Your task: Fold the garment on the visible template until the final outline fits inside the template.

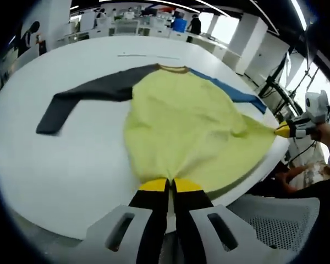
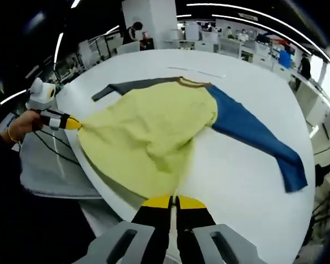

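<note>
No template outline can be made out on the round white table (image 1: 71,159); only a faint thin line shows on its far side, too small to read. The hem of the yellow long-sleeved garment with one dark grey sleeve and one blue sleeve (image 1: 187,126) disappears behind the yellow jaw tips in both views, so the exact grip edge is hidden. In the right gripper view the dark grey sleeve (image 2: 135,84) is mostly covered by the raised yellow body, and the person's hand (image 2: 19,125) is partly lost in the dark rim area.

The garment lies front-down or front-up, I cannot tell which, spread across the near half of the table with its brown-edged collar (image 1: 173,68) pointing to the far side. The dark grey sleeve stretches out flat to one side, bent near its end; the blue sleeve (image 2: 258,135) lies straight out to the other.

The left gripper (image 1: 170,186) is pinched closed on one corner of the hem, and the right gripper (image 2: 173,202) is pinched closed on the other corner. The fabric between them is pulled taut and wrinkled, lifted slightly off the table edge.
</note>
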